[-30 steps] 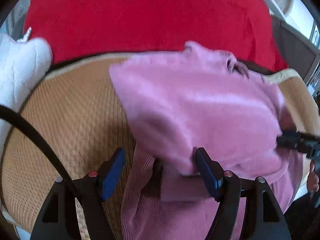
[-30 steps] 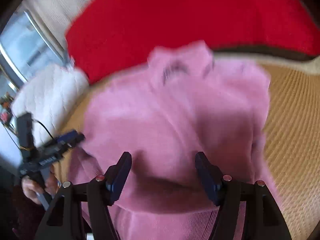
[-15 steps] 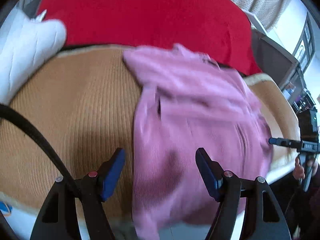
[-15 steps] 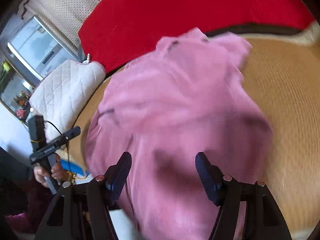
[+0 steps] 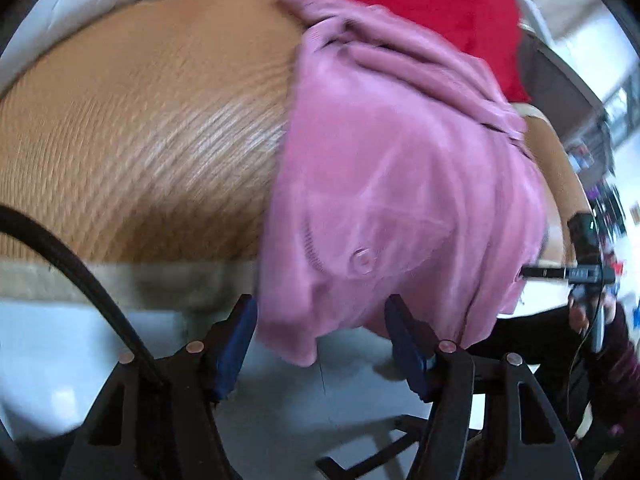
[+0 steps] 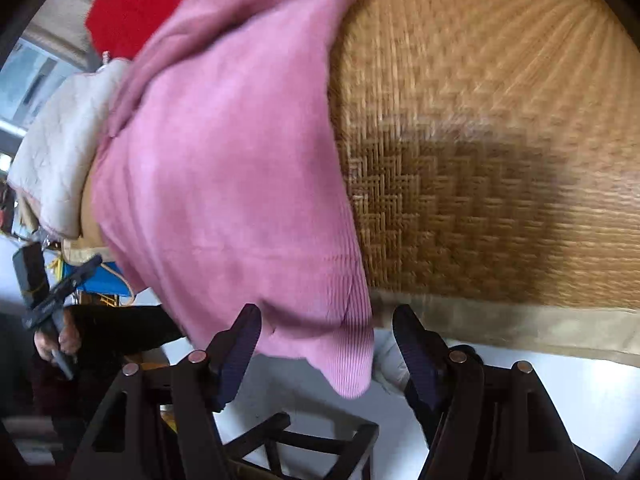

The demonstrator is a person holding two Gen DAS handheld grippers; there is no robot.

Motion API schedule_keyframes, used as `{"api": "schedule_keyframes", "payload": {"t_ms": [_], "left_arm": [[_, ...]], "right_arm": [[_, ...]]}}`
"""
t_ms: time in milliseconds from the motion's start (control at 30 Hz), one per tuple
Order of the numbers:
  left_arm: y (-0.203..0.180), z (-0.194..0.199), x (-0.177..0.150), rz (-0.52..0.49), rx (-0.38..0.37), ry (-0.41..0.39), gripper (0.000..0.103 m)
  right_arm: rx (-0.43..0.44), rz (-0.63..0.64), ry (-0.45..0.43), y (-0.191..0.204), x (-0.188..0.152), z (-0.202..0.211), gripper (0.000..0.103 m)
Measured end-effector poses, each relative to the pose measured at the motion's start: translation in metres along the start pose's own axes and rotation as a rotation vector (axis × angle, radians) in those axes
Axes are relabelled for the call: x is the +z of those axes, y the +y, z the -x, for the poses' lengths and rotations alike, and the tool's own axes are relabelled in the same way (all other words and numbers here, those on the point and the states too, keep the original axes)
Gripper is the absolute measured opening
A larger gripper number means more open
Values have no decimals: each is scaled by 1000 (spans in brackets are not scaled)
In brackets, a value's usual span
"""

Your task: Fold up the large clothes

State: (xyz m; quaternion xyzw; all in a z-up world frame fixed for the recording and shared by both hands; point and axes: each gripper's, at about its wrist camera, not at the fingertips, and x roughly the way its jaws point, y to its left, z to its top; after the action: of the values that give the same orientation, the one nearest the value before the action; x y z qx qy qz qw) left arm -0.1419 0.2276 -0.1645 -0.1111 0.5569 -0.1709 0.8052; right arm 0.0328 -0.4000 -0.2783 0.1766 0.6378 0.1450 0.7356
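Both grippers are drawn back to the near mat edge (image 6: 520,320) since earlier; pink sweater (image 5: 400,168) hem is seen overhanging there, long axis near-to-far, between the closing left gripper (image 5: 320,344) and the unclamped right gripper (image 6: 326,344) alike.

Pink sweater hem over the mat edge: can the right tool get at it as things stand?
Probably yes. The pink sweater hem hangs between the open right tool, nothing blocking.

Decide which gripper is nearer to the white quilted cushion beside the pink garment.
Left. The left gripper sits just below the white quilted cushion, on that side of the pink garment. The right gripper is at the garment's opposite corner, by the woven mat.
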Motion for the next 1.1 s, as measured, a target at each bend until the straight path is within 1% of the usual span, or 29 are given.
{"api": "schedule_keyframes", "payload": {"t_ms": [33, 67, 100, 133, 233, 300, 333, 367, 400, 433, 467, 500, 567, 600, 633, 667, 700, 733, 767, 800, 833, 900, 933, 1000, 1033, 1100], "left_arm": [[6, -3, 1, 29, -7, 20, 72], [11, -8, 1, 69, -24, 48, 77], [17, -15, 0, 118, -49, 83, 78], [20, -20, 0, 138, -59, 100, 78], [22, -29, 2, 144, -57, 103, 78], [19, -36, 6, 124, -32, 100, 78], [15, -42, 10, 123, -16, 92, 78], [15, -43, 12, 128, -8, 76, 76], [16, -43, 13, 133, -15, 55, 70], [13, -45, 15, 129, -23, 49, 52], [12, -46, 16, 124, -28, 55, 42], [10, -49, 16, 116, -26, 66, 37], [8, -54, 16, 108, -12, 74, 37], [6, -55, 17, 104, -9, 76, 41], [-2, -57, 16, 105, -16, 77, 52], [-2, -54, 14, 108, -27, 75, 55], [-4, -53, 14, 105, -28, 70, 56], [-7, -53, 14, 98, -23, 71, 54], [-10, -54, 13, 88, -22, 73, 52], [-14, -55, 13, 81, -25, 76, 31], [-19, -58, 12, 73, -25, 85, 6], [-24, -54, 10, 64, -40, 88, 5], [-28, -49, 9, 54, -63, 84, 4], [-41, -33, 9, 24, -142, 61, 4], [-53, -20, 8, -6, -188, 28, 4], [-66, 4, 10, -36, -276, -30, 4]], "right_arm": [[3, -8, 36, 0, 2, -10, 73], [-3, -7, 55, 2, 3, -20, 73], [-1, -5, 55, 4, 4, -24, 73], [14, -3, 59, 7, 4, -29, 73], [23, 10, 44, 15, 5, -34, 73], [33, 20, 22, 19, 2, -33, 69], [36, 19, 22, 20, 0, -33, 55], [42, 22, 31, 21, 0, -35, 32], [37, 24, 34, 22, -1, -35, 29], [28, 24, 25, 24, -2, -36, 29], [25, 22, 19, 25, -4, -36, 29], [26, 20, 18, 27, -6, -37, 29], [25, -2, 36, 27, -7, -42, 32], [21, -25, 40, 25, -8, -44, 33], [12, -52, 47, 21, -8, -46, 44], [10, -69, 54, 16, -8, -49, 59], [5, -62, 48, 13, -8, -52, 59], [8, -26, 37, 17, -9, -53, 58], [7, -4, 33, 20, -9, -53, 46], [9, 10, 33, 23, -10, -53, 35], [2, 26, 32, 28, -12, -51, 22], [-11, 42, 30, 36, -15, -45, 15], [5, 55, 24, 42, -19, -40, 13], [47, 72, 6, 49, -24, -24, 11], [73, 85, -10, 55, -27, -15, 11], [129, 113, -62, 68, -30, 10, 11]]}}
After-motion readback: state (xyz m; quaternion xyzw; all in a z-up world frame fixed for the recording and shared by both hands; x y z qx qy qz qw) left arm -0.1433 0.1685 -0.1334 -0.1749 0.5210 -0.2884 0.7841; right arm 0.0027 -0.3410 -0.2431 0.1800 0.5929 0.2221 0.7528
